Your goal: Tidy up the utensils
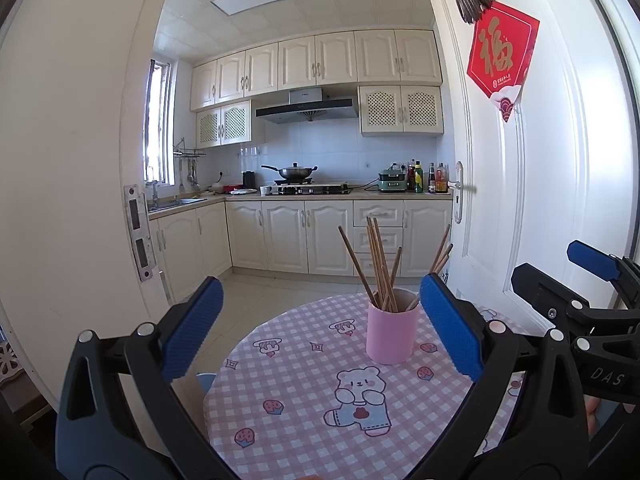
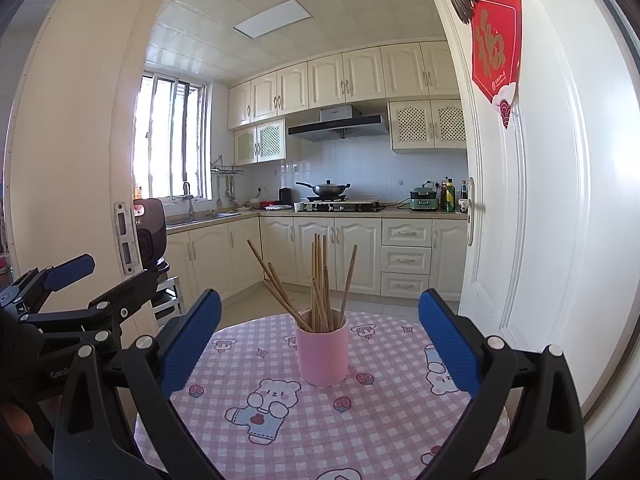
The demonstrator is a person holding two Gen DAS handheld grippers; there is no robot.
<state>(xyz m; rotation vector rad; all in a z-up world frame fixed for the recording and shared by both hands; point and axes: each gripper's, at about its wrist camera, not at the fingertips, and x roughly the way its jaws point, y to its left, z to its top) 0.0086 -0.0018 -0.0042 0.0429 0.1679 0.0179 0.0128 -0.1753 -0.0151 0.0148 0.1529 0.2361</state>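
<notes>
A pink cup point(image 1: 389, 335) stands upright on a round table with a pink checked cloth point(image 1: 304, 412). Several wooden chopsticks point(image 1: 378, 264) stand in it, fanned out. In the right wrist view the cup point(image 2: 322, 354) and chopsticks point(image 2: 320, 284) sit at centre. My left gripper point(image 1: 320, 328) is open and empty, held above the table's near side, short of the cup. My right gripper point(image 2: 320, 344) is open and empty, also short of the cup. Each gripper shows in the other's view: the right one point(image 1: 576, 276), the left one point(image 2: 80, 280).
A white open door point(image 1: 520, 184) with a red decoration point(image 1: 500, 56) stands close on the right of the table. A door frame point(image 1: 80, 160) is on the left. Behind lies a kitchen with cream cabinets point(image 1: 304, 236) and a stove with a wok point(image 1: 296, 174).
</notes>
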